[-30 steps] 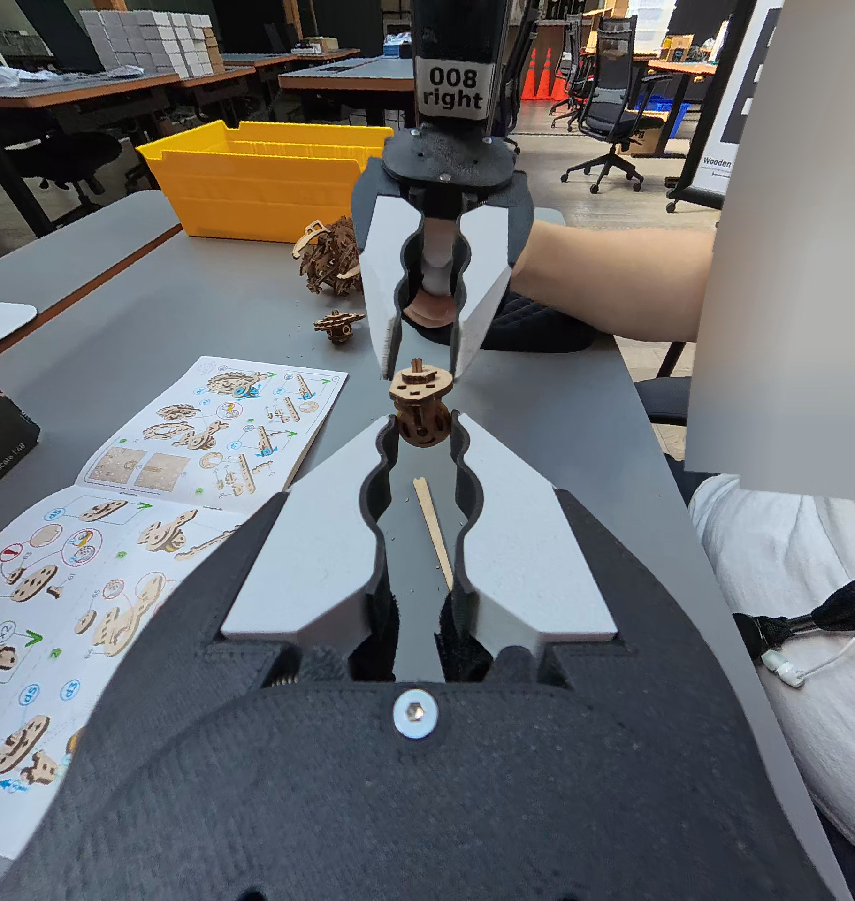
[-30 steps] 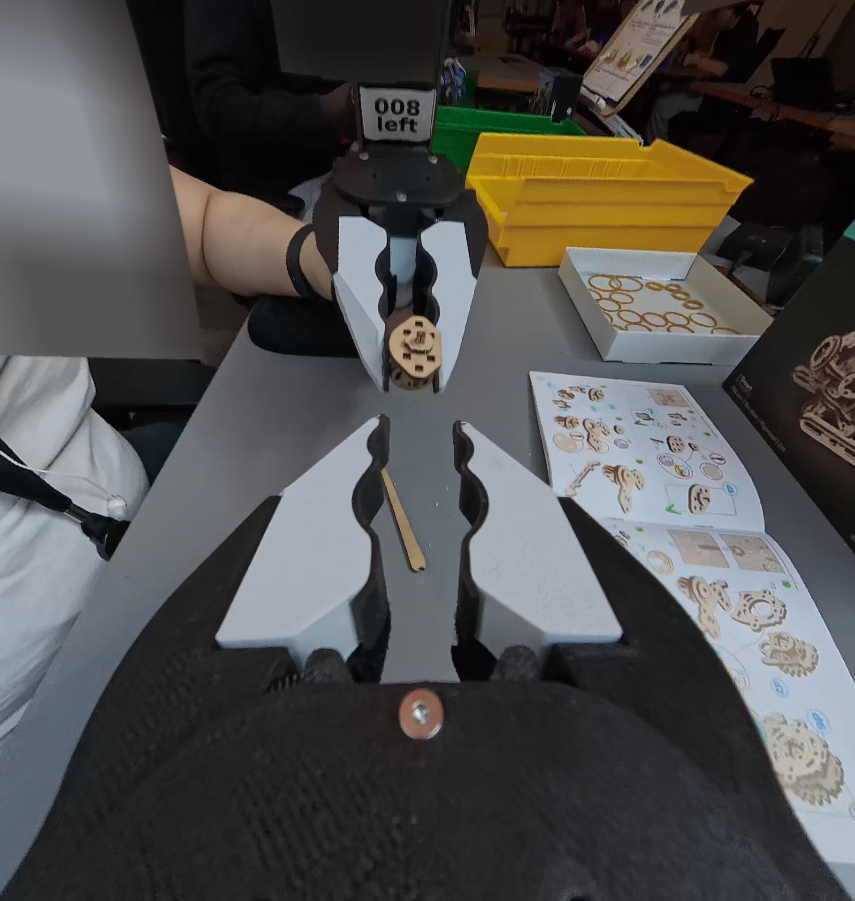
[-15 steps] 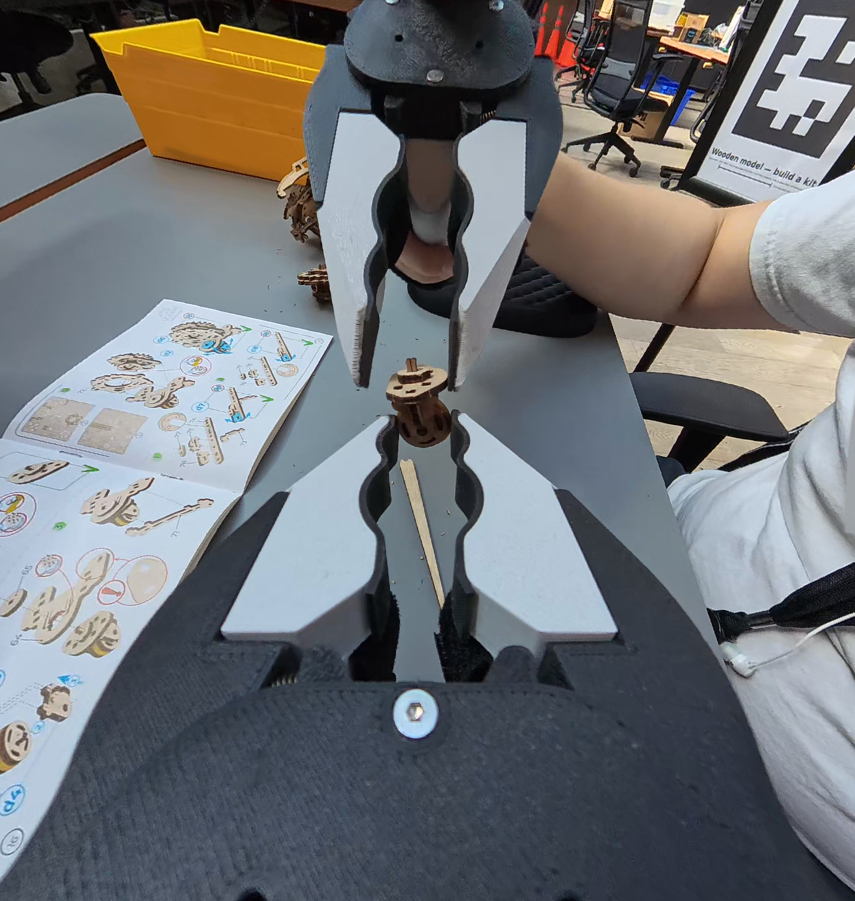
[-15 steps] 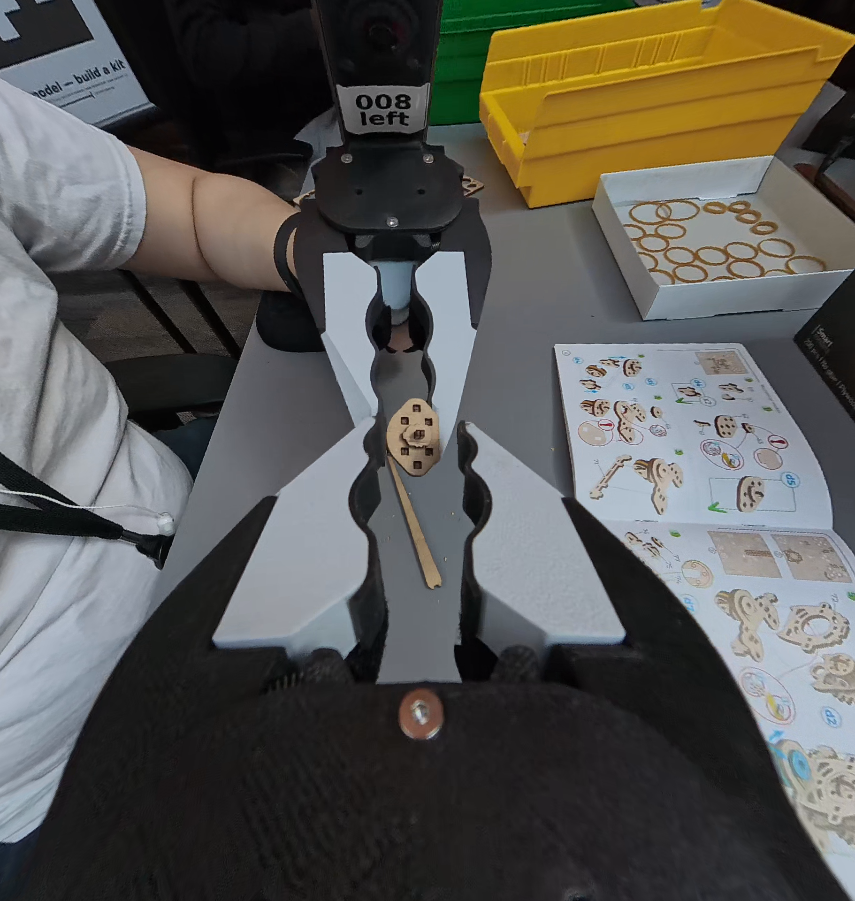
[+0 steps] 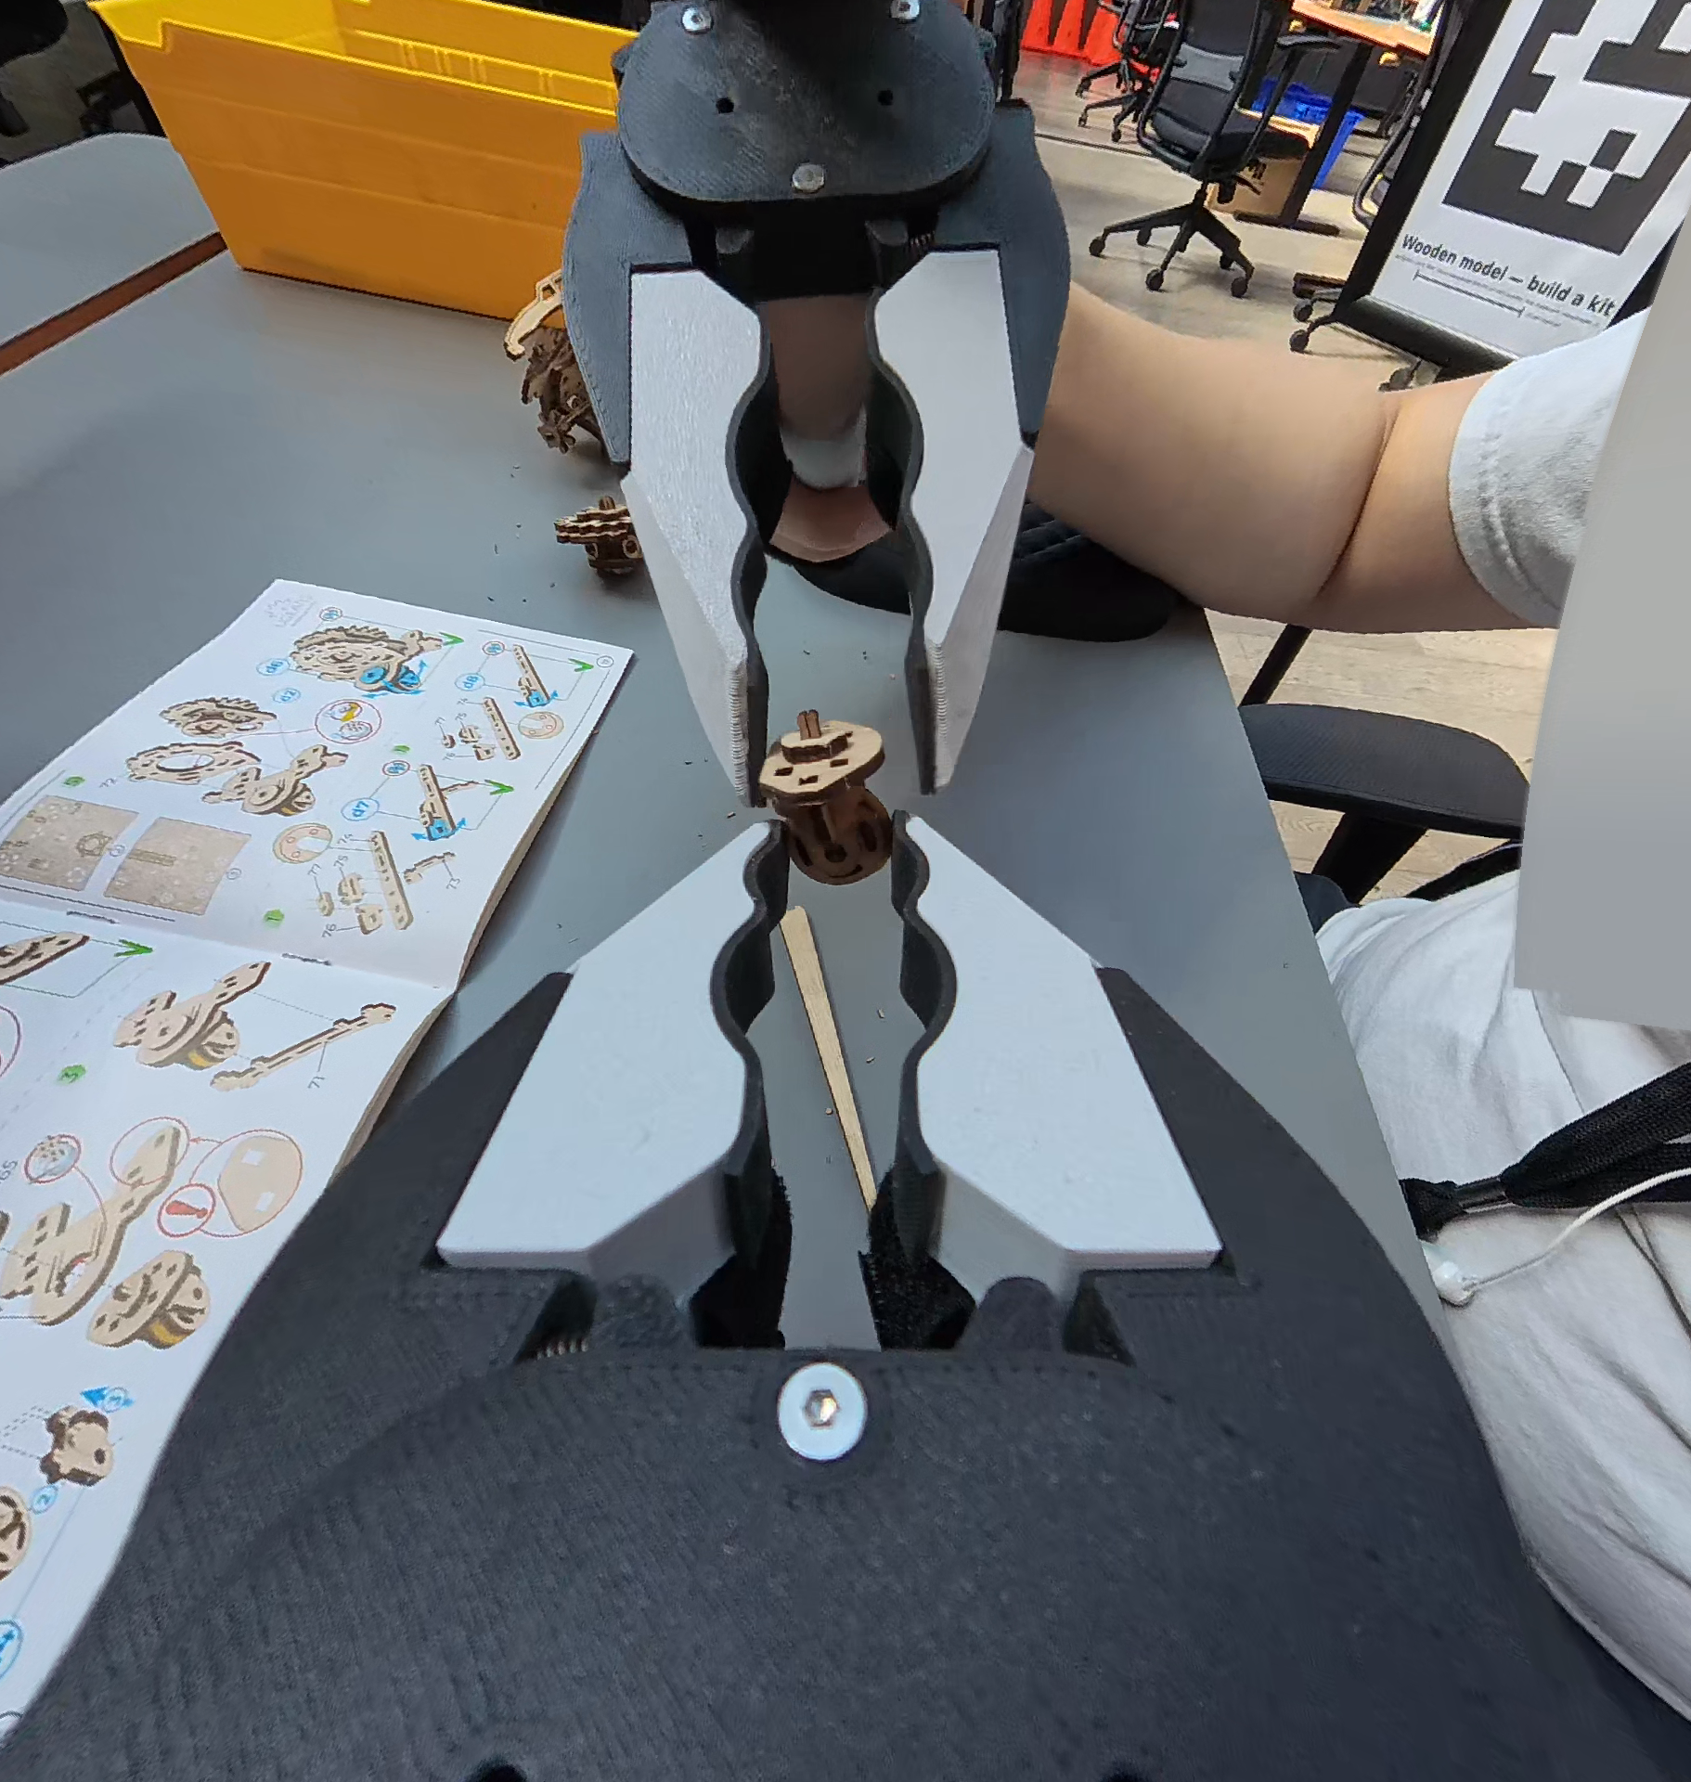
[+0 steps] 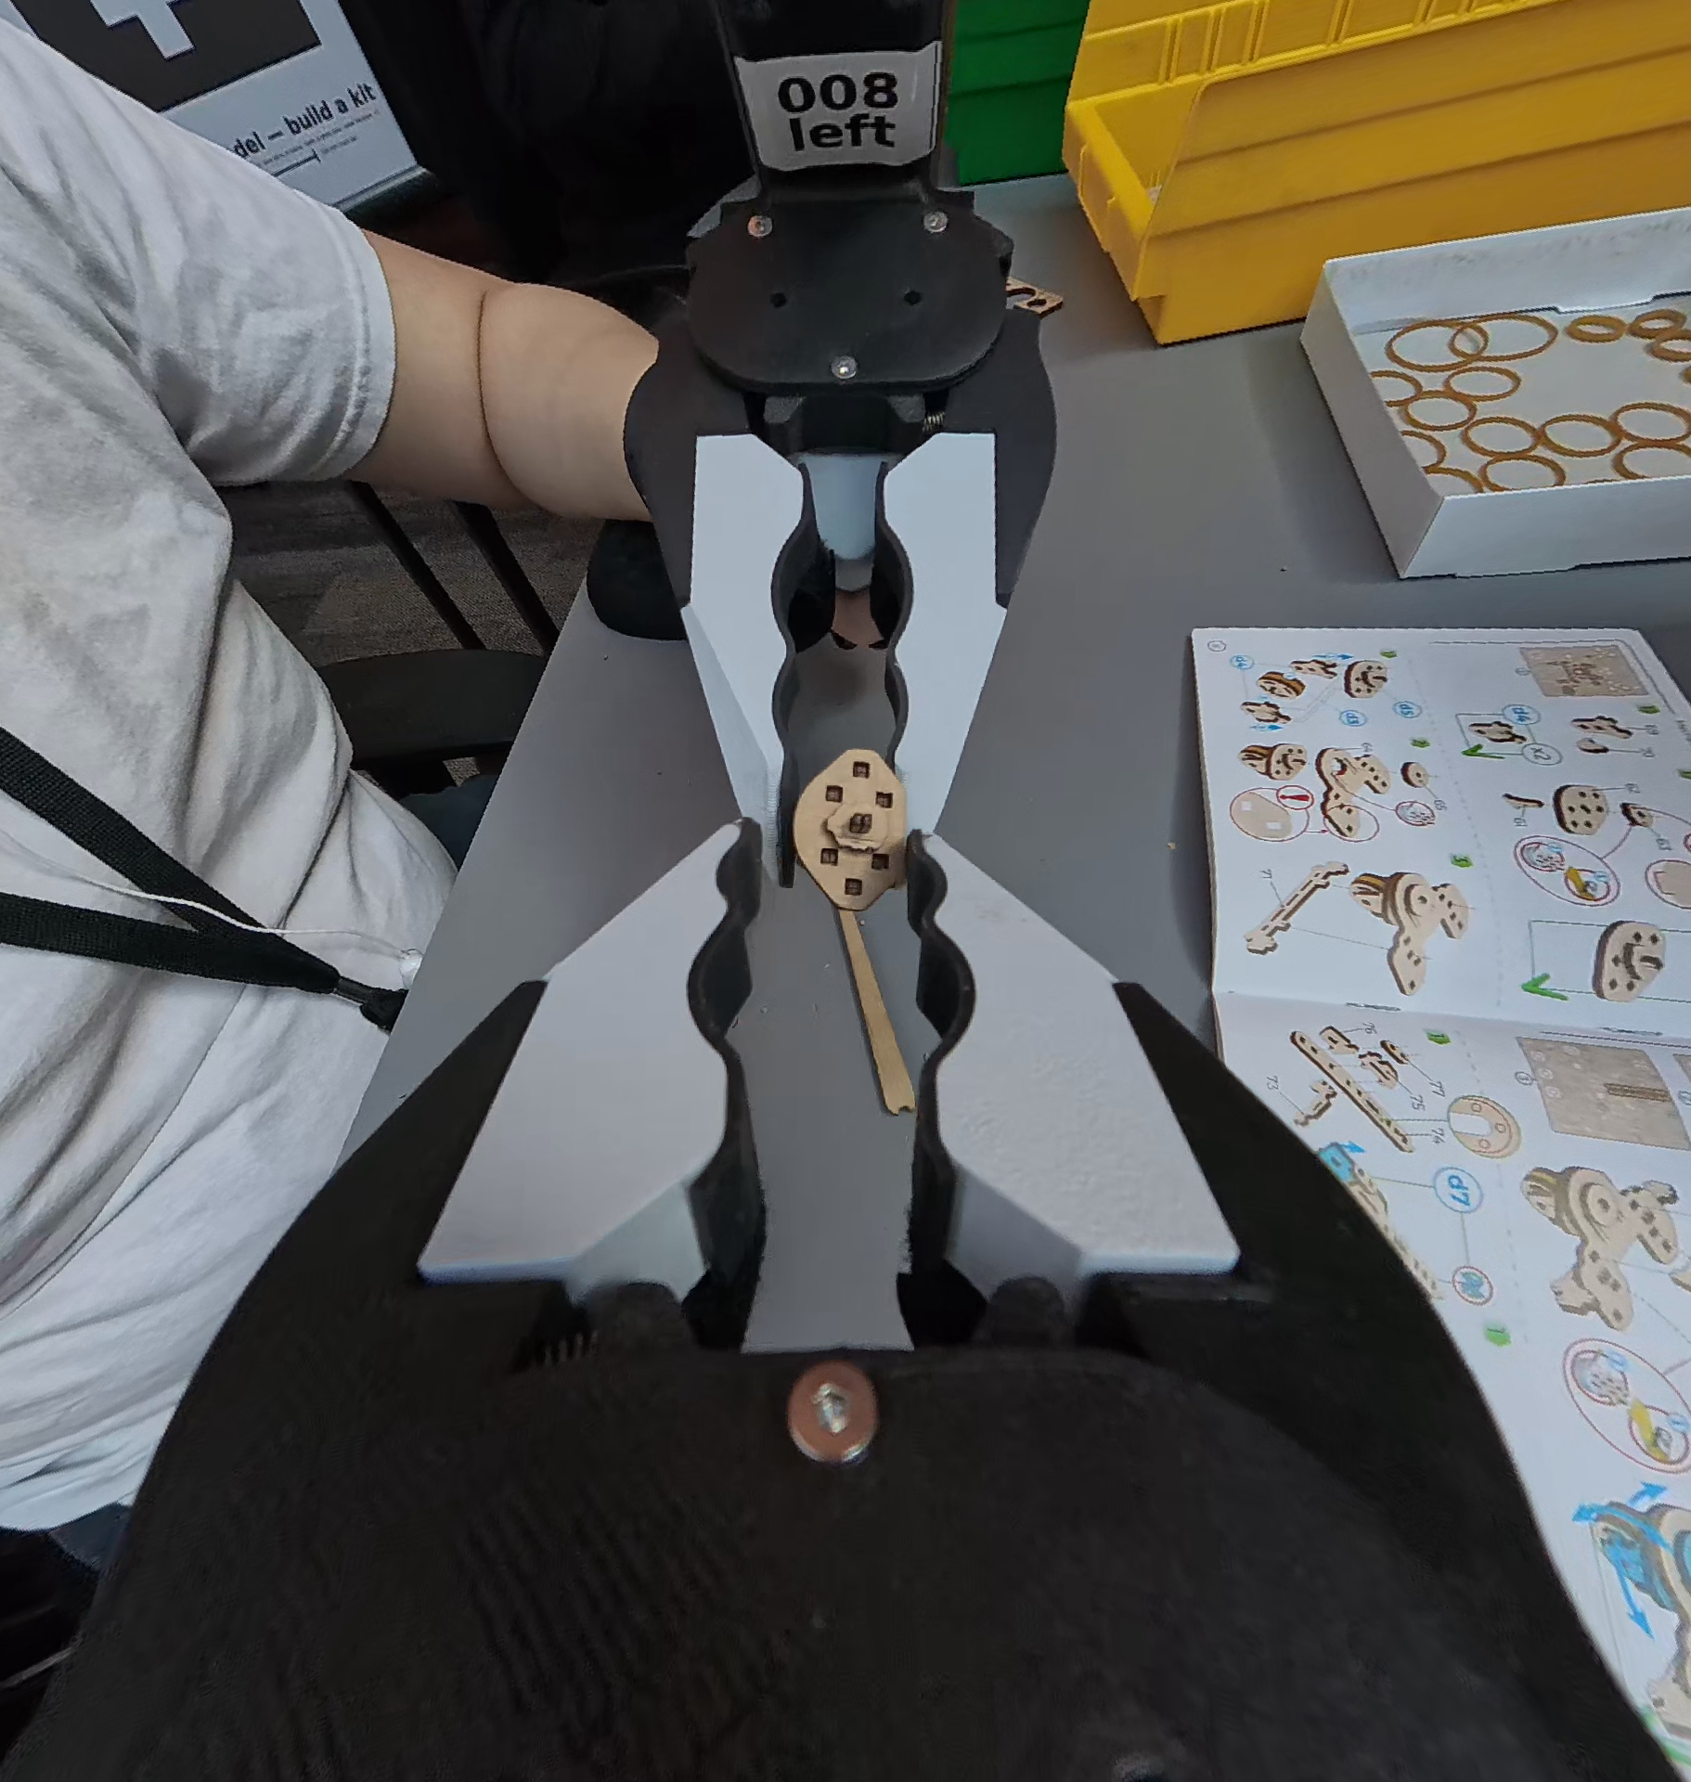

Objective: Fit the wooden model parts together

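My left gripper (image 5: 830, 841) is shut on a small wooden assembly (image 5: 827, 820), a drum with a holed disc and a peg on top, and holds it above the grey table (image 5: 292, 463). In the right wrist view the disc (image 6: 851, 829) faces the camera, in the tips of the left gripper (image 6: 853, 853). My right gripper (image 6: 832, 844) is open, its tips on either side of the disc. It comes in from the top of the left wrist view (image 5: 837, 771). A thin wooden stick (image 5: 827, 1051) lies on the table under both grippers.
An open instruction booklet (image 5: 244, 868) lies beside the grippers. A yellow bin (image 5: 369, 145) stands at the back, with a larger wooden model (image 5: 552, 376) and a small gear part (image 5: 601, 545) in front of it. A white box of wooden rings (image 6: 1546, 405) stands near the bin. The table edge and the person are close. Left and right tips are no more than a few centimetres apart.
The two grippers have come together tip to tip. The right gripper's open tips now flank the disc of the assembly, which the left gripper still holds.
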Motion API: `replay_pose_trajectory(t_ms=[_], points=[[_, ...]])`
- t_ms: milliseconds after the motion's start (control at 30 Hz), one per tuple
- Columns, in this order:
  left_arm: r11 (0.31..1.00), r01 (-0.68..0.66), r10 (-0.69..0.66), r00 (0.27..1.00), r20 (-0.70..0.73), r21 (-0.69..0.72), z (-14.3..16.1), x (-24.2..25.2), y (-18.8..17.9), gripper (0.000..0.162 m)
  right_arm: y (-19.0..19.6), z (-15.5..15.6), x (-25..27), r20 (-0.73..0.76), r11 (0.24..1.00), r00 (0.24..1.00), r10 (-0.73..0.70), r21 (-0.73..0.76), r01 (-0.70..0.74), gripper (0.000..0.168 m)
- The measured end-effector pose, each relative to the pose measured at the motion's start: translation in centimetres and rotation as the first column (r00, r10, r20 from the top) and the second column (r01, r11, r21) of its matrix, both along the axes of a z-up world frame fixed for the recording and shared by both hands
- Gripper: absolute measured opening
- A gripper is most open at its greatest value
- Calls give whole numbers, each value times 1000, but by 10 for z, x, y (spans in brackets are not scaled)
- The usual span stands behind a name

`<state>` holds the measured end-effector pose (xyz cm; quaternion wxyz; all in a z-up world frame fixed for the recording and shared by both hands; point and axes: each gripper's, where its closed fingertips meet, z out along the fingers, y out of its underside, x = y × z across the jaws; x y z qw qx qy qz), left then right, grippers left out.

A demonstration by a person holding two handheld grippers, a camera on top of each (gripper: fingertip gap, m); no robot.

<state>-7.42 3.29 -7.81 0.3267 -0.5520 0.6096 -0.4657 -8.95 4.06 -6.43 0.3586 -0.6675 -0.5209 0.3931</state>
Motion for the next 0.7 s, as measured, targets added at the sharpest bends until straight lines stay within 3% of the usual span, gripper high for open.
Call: replay_pose_trajectory(t_ms=[67,267,300,367,533,633,700], points=[[1000,6,-6,1000,1,6,-1,1,-2,19,1,1,0,-15,1000,1000,-8,14,8,20],[1000,5,-5,1000,-20,7,-7,4,-1,19,1,-5,2,-5,1000,1000,-13,10,13,21],[1000,0,0,1000,-22,8,-8,4,0,19,1,-3,1,-16,1000,1000,-14,6,15,27],[1000,-2,2,1000,-19,14,-7,4,0,19,2,3,2,-52,1000,998,-22,-12,22,19],[999,-13,13,1000,5,40,-4,4,1,20,2,6,4,-62,1000,998,-18,6,19,19],[995,-71,75,996,-47,74,-9,3,12,55,7,10,15,-64,998,996,-56,24,57,19],[992,-82,99,977,-188,96,-29,0,16,50,13,14,30,-68,994,993,-100,44,104,19]])
